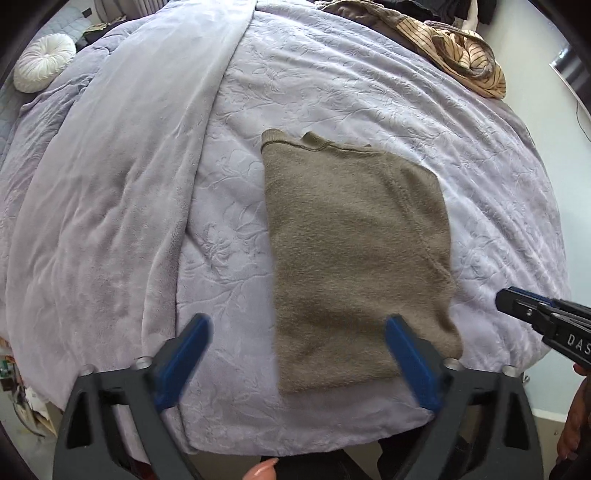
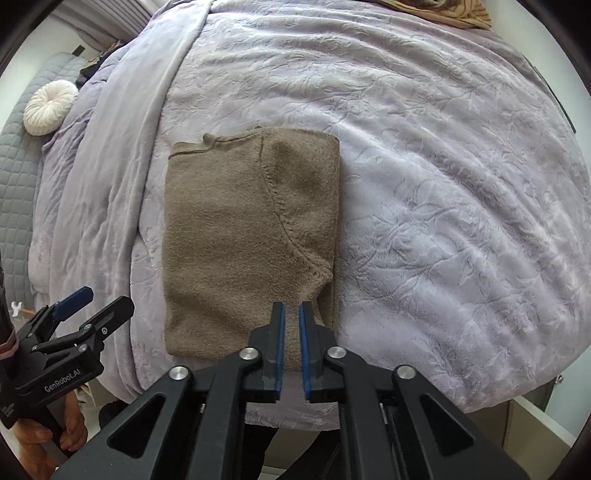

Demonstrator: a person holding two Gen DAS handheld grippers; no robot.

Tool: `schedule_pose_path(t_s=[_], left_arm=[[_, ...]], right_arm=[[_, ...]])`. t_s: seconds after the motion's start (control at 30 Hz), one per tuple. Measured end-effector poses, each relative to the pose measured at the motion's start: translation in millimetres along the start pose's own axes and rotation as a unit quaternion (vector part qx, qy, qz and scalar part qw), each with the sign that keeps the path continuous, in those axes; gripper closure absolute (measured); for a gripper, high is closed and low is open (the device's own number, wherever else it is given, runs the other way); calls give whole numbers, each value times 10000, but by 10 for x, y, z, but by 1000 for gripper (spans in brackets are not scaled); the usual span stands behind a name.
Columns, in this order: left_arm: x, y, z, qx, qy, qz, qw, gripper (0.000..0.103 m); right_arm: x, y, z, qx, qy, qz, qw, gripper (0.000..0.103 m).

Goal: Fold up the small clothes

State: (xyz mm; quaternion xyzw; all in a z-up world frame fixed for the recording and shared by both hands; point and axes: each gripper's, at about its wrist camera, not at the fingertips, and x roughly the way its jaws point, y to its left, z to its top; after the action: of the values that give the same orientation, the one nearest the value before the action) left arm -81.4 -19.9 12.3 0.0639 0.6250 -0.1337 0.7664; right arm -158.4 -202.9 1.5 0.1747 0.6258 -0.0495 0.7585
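A small olive-brown knitted garment (image 1: 354, 251) (image 2: 251, 240) lies folded into a flat rectangle on the lilac bed cover (image 1: 369, 92) (image 2: 443, 184), near the bed's front edge. My left gripper (image 1: 297, 328) hangs above the garment's near left corner with its jaws wide open and nothing between them; it also shows at the lower left of the right wrist view (image 2: 101, 301). My right gripper (image 2: 291, 308) hovers over the garment's near right corner, its blue pads a narrow gap apart and holding nothing. Its tip (image 1: 517, 306) enters the left wrist view from the right.
A plain lilac duvet (image 1: 110, 184) lies bunched along the left of the bed. A round white cushion (image 1: 44, 62) (image 2: 50, 107) sits at the far left. A heap of striped tan clothes (image 1: 461, 55) (image 2: 443, 11) lies at the far right corner.
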Motion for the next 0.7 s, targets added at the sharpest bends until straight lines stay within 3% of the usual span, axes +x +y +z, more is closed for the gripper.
schedule_pose_path(t_s=[0.03,0.1,0.33,0.7], left_arm=[[-27,-29,-1,-2,1,39,10000,0],[-76,-76,-1,-26,-8,142,9999,0],[-198,-158,49,-144,1,591,9982,0],[-298,-142,111,-249,-20,626,9977,0]], right_arm=[[-24,14,18,-65,-2,-25,10000,51],[-74,44,46,-189,-56,-39,9998,28],[-264,104,118,-390,-245,-115,9989,21],[-354,55,208,-262,-157,-272,9992,20]])
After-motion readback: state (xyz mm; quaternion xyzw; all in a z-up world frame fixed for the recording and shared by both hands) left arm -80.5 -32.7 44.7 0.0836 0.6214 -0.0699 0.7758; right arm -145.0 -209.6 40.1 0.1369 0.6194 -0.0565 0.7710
